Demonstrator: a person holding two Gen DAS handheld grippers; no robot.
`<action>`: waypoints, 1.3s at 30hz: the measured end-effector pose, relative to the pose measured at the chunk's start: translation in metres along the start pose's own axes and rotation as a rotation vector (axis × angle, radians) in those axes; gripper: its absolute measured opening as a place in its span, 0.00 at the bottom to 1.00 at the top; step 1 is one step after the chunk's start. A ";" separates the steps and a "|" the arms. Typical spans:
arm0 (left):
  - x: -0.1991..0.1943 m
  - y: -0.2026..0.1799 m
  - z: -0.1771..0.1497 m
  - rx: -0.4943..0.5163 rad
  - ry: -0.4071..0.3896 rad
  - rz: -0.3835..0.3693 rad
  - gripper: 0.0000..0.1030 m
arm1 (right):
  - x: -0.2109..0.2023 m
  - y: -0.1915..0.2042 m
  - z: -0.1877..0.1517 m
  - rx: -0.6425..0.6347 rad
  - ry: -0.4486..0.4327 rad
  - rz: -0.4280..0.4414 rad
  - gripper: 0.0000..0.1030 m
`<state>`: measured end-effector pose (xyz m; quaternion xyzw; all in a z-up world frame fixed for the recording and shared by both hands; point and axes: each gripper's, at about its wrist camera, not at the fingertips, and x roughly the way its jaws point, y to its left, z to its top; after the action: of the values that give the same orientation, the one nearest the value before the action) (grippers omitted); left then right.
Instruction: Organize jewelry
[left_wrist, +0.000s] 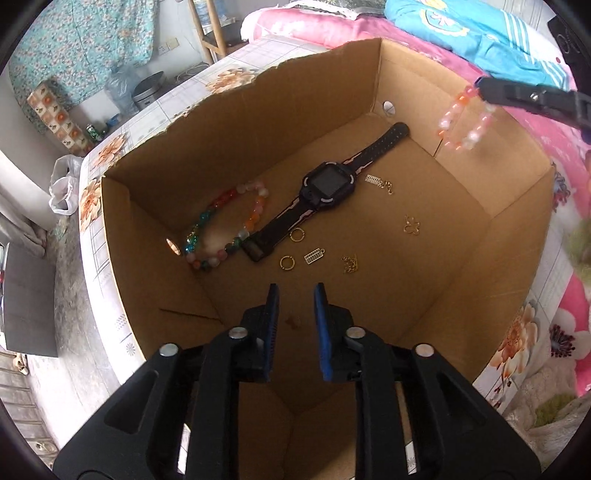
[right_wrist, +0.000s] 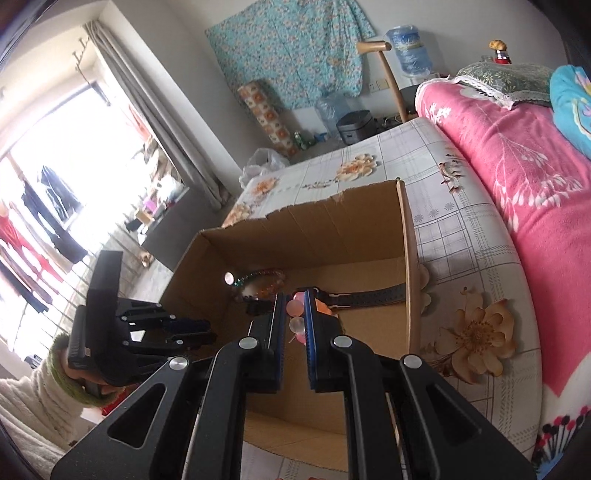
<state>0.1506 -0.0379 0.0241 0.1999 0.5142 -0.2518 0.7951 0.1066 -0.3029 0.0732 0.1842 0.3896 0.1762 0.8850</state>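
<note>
Right gripper (right_wrist: 295, 314) is pinching a pink bead bracelet (left_wrist: 466, 122) above the cardboard box's (left_wrist: 236, 133) far right corner. Left gripper (left_wrist: 296, 295) is hanging slightly parted, empty, over the smartwatch (left_wrist: 328, 184) and a multicoloured bead bracelet (left_wrist: 225, 229) inside.

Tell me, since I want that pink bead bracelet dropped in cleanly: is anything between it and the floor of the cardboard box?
Nothing visible. The pink bead bracelet hangs from the right gripper by the cardboard box wall; the watch and small gold pieces lie further in.
</note>
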 end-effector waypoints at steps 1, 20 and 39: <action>-0.002 0.001 0.001 -0.008 -0.006 -0.007 0.22 | 0.000 0.001 0.001 -0.007 0.006 -0.008 0.10; -0.097 0.015 -0.061 -0.307 -0.409 0.057 0.76 | 0.044 0.033 -0.003 -0.349 0.292 -0.364 0.22; -0.119 0.002 -0.094 -0.499 -0.406 0.235 0.92 | -0.073 0.072 -0.068 -0.074 -0.048 -0.259 0.68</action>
<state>0.0435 0.0408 0.0968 0.0028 0.3648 -0.0593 0.9292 -0.0031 -0.2604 0.1097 0.1040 0.3822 0.0705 0.9155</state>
